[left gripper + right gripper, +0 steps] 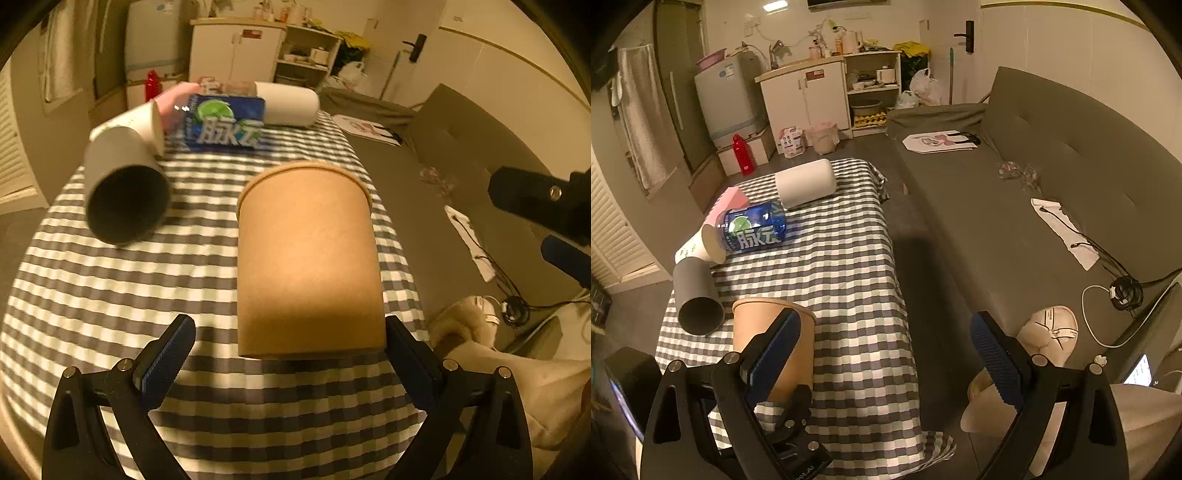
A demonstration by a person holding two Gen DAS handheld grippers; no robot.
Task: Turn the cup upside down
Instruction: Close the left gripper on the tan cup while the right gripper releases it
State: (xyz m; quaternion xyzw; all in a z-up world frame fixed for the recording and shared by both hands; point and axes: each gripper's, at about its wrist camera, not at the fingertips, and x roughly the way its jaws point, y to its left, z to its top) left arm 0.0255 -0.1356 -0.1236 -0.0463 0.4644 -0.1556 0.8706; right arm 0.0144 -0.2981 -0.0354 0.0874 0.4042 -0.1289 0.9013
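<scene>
Left hand-held gripper [290, 343], jaws spread, flanks the brown cup [306, 258] near the table edge [399, 258]; right hand-held gripper [886, 339] gapes.

Home studio room: sofa [1052, 192], small fridge [726, 99], kitchen cabinet [809, 99].

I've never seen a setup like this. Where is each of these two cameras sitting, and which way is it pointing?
Left wrist view: rides the left gripper, low over the checked table, facing the brown cup between its open fingers.
Right wrist view: rides the right gripper, higher and to the table's right, facing table, sofa and kitchen; its fingers are open around nothing.
Shared: brown cup, grey cup, blue can.
</scene>
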